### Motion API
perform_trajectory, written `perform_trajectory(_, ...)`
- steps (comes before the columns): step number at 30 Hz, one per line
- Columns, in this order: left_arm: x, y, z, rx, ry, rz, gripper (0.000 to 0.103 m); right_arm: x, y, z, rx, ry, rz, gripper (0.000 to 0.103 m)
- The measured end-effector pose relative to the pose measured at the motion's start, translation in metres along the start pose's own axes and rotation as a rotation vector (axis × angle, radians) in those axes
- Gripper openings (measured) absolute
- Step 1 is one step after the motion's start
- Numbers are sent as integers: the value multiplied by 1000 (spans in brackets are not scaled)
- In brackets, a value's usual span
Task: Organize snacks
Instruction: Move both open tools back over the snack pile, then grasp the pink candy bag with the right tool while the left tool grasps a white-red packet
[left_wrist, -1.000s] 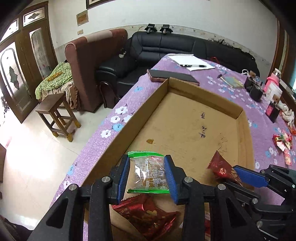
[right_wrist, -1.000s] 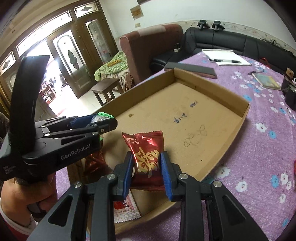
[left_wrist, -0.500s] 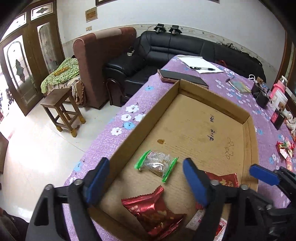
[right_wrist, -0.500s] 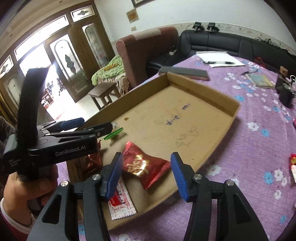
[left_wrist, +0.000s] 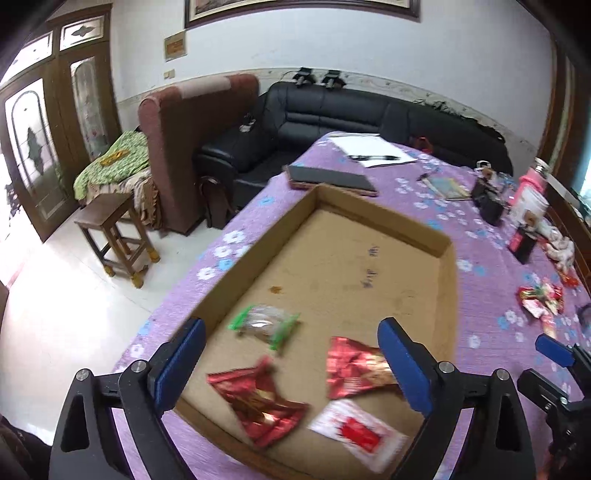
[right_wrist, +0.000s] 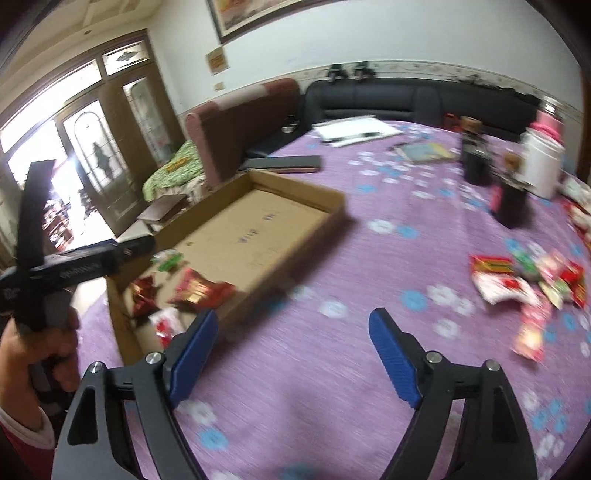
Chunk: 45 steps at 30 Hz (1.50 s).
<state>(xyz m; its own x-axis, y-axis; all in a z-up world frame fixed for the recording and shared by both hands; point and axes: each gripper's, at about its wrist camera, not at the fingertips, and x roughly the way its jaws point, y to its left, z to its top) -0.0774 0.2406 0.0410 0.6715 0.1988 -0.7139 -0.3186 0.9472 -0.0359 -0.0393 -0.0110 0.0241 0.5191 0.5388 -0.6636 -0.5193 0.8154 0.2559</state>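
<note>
The left gripper (left_wrist: 291, 356) has its jaws opening, spread wide with nothing between the pads. Just under and ahead of it, inside the near end of the cardboard tray (left_wrist: 448, 280), lie four snacks: a white and red packet (left_wrist: 356, 434), two red foil packets (left_wrist: 260, 400) (left_wrist: 354, 365), and a little farther a clear packet with green ends (left_wrist: 264, 325).

The right gripper (right_wrist: 291, 356) also has its jaws opening and holds nothing; it hangs over bare purple tablecloth (right_wrist: 332, 387), with the tray to its left. The pile of loose snacks (right_wrist: 524, 284) is well apart, far to its right.

The risk I see: the pile is crowded and the packets overlap, so the wide jaws may pinch two at once or slip on the smooth foil. The right view is blurred, so a fast approach could also push packets away.
</note>
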Motion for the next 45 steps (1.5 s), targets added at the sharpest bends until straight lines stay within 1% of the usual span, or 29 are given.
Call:
perform_trajectory(3, -10, -24, -3, 38, -14, -35, 100, -18, -32, -15, 51, -12, -58, 84)
perform_trajectory(6, -16, -51, -7, 79, -22, -78, 100, -34, -64, -26, 113, -26, -112, 84)
perform_trajectory(9, -16, -78, -10, 112, -12, -117, 100, -49, -100, -34, 193, -46, -178, 83)
perform_trajectory(13, -17, -109, -17, 161, 5, -157, 100, -58, -138, -40, 276, -55, -236, 83)
perform_trajectory(16, -14, -127, -21, 190, 18, -173, 100, -58, -151, -39, 291, -59, -264, 83)
perform_trajectory(19, -11, -142, -24, 218, 34, -185, 100, -50, -157, -34, 267, -47, -302, 83)
perform_trajectory(24, -3, -155, -28, 236, 57, -194, 100, -29, -161, -22, 223, -8, -336, 83)
perform_trajectory(30, 11, -169, -26, 255, 83, -213, 100, -14, -169, -15, 222, 17, -359, 83)
perform_trajectory(36, 21, -205, -20, 323, 97, -252, 100, 1, -183, -13, 239, 66, -417, 83)
perform_trajectory(39, 24, -220, -17, 348, 98, -267, 100, 11, -187, -12, 233, 95, -435, 80)
perform_trajectory(41, 28, -231, -15, 376, 104, -269, 100, 14, -187, -11, 213, 101, -465, 76)
perform_trajectory(42, 30, -236, -14, 392, 105, -271, 100, 15, -187, -10, 205, 103, -476, 63)
perform_trajectory(43, 31, -242, -13, 411, 101, -274, 100, 14, -187, -9, 192, 104, -502, 45)
perform_trajectory(44, 32, -246, -12, 426, 97, -275, 100, 12, -188, -9, 192, 101, -505, 38)
perform_trajectory(45, 34, -252, -10, 446, 93, -279, 100, 10, -191, -9, 207, 96, -484, 37)
